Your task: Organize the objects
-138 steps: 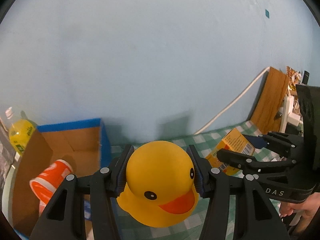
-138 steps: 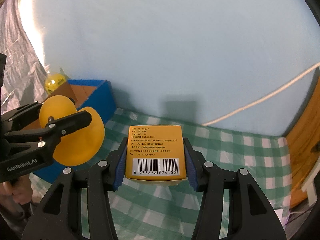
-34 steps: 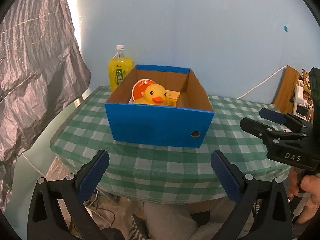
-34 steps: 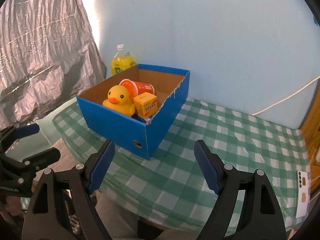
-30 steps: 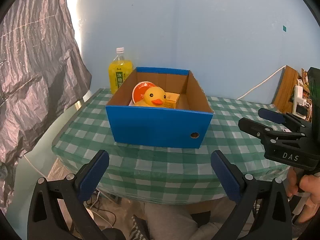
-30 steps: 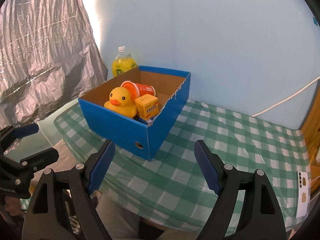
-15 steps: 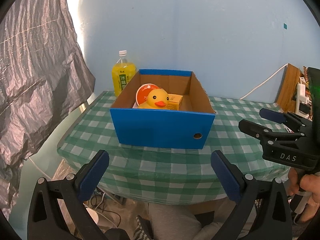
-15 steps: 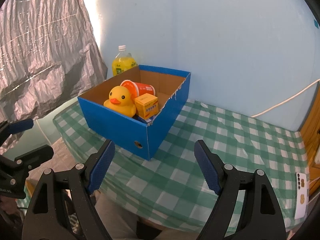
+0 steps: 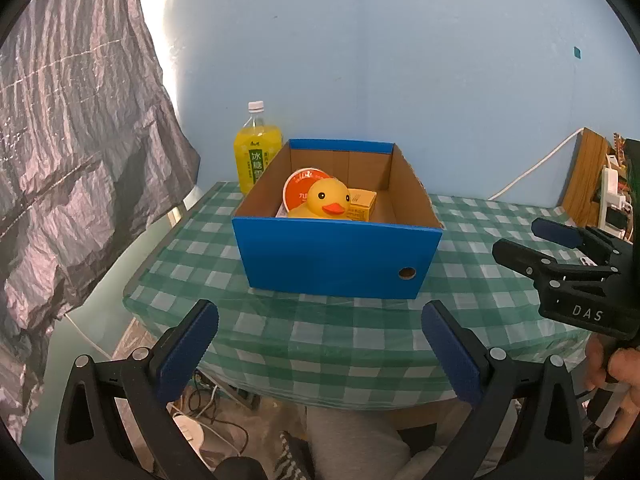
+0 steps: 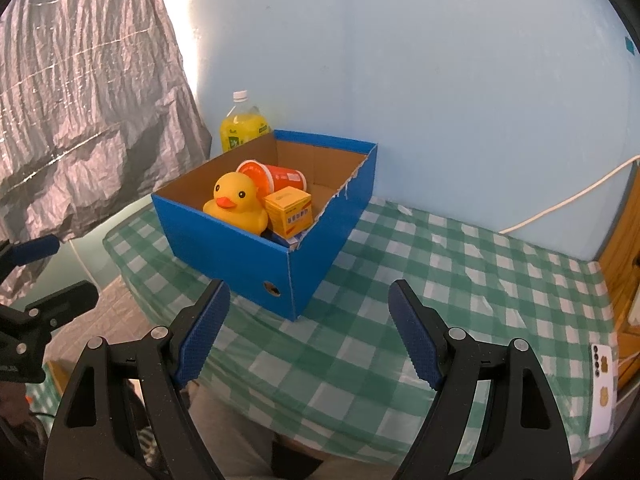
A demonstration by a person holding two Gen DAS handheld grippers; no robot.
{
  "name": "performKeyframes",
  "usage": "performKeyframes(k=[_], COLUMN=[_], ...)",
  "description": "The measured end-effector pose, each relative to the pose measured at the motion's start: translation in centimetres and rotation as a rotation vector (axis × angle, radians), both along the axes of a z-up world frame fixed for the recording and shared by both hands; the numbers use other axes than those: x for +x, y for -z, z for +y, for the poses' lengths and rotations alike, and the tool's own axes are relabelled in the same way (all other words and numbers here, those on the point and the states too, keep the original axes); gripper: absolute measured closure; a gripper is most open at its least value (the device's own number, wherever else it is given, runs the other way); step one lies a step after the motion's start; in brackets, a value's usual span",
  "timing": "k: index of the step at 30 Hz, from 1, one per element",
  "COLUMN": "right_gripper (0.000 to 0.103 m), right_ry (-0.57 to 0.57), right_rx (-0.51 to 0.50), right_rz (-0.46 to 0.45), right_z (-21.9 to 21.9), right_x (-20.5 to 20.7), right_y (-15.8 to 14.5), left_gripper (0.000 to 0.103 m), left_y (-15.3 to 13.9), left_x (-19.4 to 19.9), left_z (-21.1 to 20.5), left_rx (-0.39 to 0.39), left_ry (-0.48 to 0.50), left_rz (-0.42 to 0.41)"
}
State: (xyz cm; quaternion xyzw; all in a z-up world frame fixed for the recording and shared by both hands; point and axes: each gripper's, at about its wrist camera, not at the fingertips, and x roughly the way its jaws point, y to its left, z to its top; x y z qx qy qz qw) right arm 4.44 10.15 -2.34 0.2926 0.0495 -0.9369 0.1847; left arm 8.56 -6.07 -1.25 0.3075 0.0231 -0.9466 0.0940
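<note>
A blue cardboard box stood on the surface, which was covered with a green-and-white checked cloth, near its front left corner. Inside the box sat a yellow rubber duck, facing the front wall, with an orange cup lying on its side just behind and to the left of it, and a small yellow-orange carton just beside the duck on the right; in the right wrist view the duck, the cup and the carton were crowded together toward the box's near end, the far part of its floor showing bare cardboard. The left gripper was held back from the surface's front edge, its blue-padded fingers spread wide apart and holding nothing. The right gripper hovered likewise over the front edge of the cloth, its fingers wide apart and empty. A bottle of yellow drink stood upright behind the box's left rear corner, against the pale blue wall. A white cable ran along the wall on the right, and crinkled silver sheeting hung at the left. A white phone lay near the surface's right edge.
</note>
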Motion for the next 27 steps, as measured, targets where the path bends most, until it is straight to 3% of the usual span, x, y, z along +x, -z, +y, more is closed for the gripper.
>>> performKeyframes(k=[27], right_gripper=[0.022], right_ry=[0.005], right_rx=[-0.006], right_rz=[0.009], right_z=[0.27], right_x=[-0.01], right_y=[-0.39], left_gripper=[0.000], left_y=[-0.32], left_x=[0.11], left_z=[-0.72], left_rx=[0.007], left_ry=[-0.006], left_rz=[0.013])
